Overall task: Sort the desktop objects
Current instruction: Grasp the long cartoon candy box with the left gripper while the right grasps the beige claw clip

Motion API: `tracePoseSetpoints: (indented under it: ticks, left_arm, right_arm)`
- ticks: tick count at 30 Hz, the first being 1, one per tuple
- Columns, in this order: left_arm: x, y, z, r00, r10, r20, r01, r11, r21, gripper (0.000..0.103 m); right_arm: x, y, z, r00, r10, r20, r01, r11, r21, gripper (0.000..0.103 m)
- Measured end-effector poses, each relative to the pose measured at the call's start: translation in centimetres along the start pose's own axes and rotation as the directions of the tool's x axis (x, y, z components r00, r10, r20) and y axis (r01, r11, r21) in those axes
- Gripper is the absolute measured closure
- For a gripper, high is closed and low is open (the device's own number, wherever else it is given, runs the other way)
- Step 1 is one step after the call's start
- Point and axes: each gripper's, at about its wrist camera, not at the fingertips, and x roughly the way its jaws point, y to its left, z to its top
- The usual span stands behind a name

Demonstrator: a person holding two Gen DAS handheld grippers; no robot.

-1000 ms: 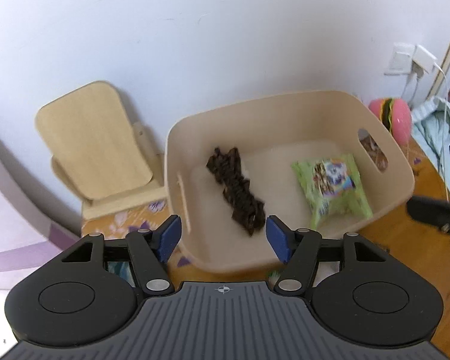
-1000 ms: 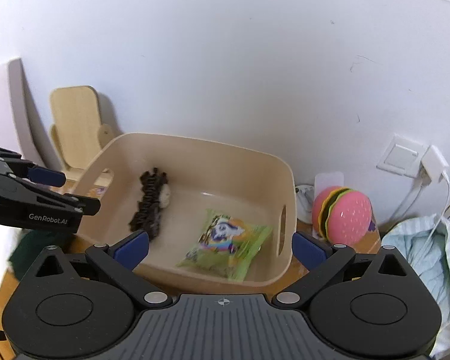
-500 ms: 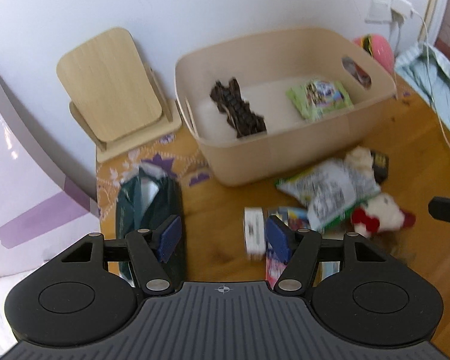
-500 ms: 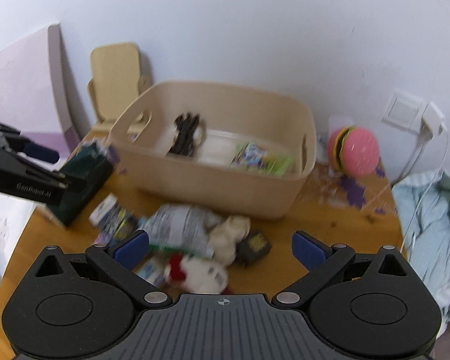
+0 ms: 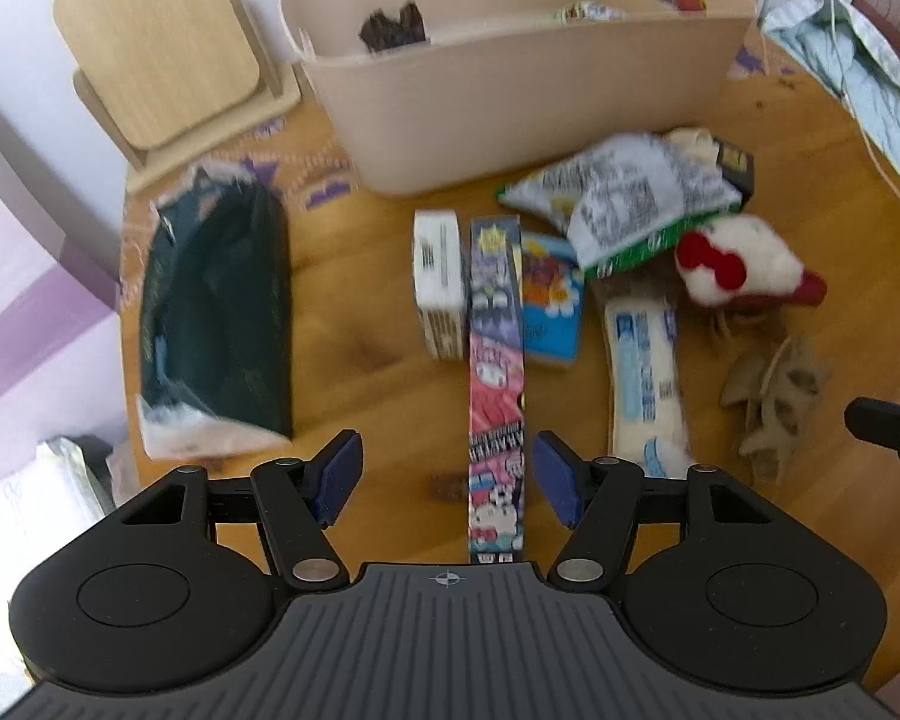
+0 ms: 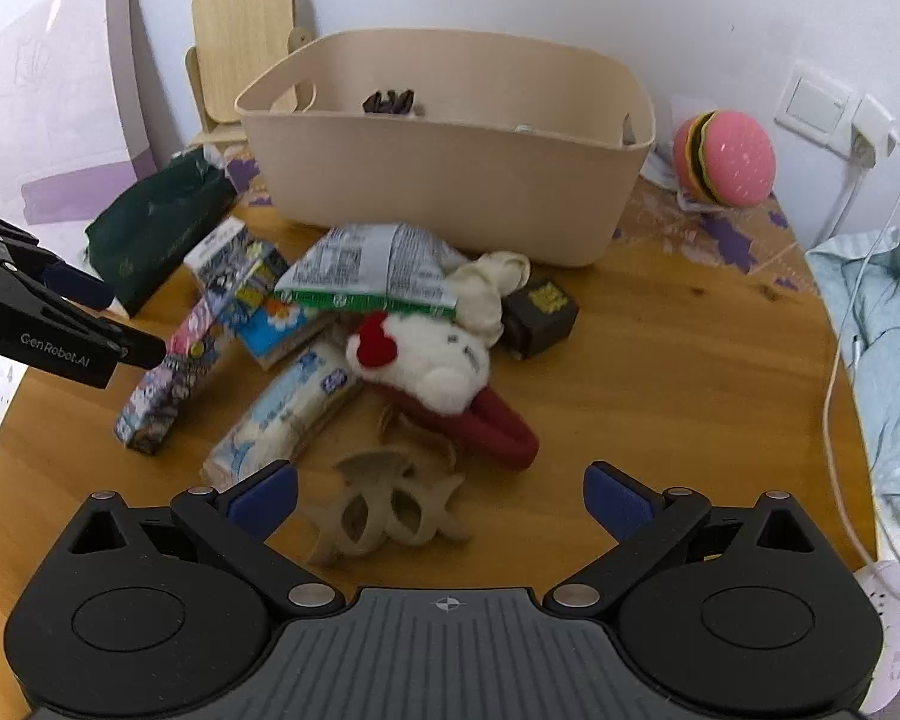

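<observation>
Hovering above a cluttered counter, both tools gape empty; the left tool is best lowered squarely astride the long colourful box, the right tool around the tan cut-out.

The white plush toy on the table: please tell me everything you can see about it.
The plush toy is white and fluffy, with a red bow on its head and a dark red lower part. It lies on its side on the wooden table, in the pile before the bin. A snack bag overlaps its head. Neither gripper touches it.
</observation>
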Motion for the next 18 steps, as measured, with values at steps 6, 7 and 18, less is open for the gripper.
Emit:
tracePoseSetpoints:
  ticks: [6, 7, 18]
  left_arm:
    - [1.2, 0.2, -0.7, 0.999, -0.026, -0.018, 0.026, 1.0, -0.008, 0.039]
    - [1.4, 0.2, -0.7, 0.999, -0.029, -0.02, 0.028, 1.0, -0.008, 0.039]
    - [4.3, 0.2, 0.0, 0.998, -0.025, -0.058, 0.025, 1.0, 0.003, 0.039]
  right_arm:
    - [1.7, 0.5, -0.9, 0.998, 0.033, -0.047, -0.034, 0.999, -0.025, 0.0]
    - [2.1, 0.5, -1.1, 0.998, 0.039, -0.054, -0.04, 0.999, -0.03, 0.0]
    - [5.8, 1.7, -1.6, 0.993, 0.027, -0.115, -0.036, 0.997, -0.075, 0.0]
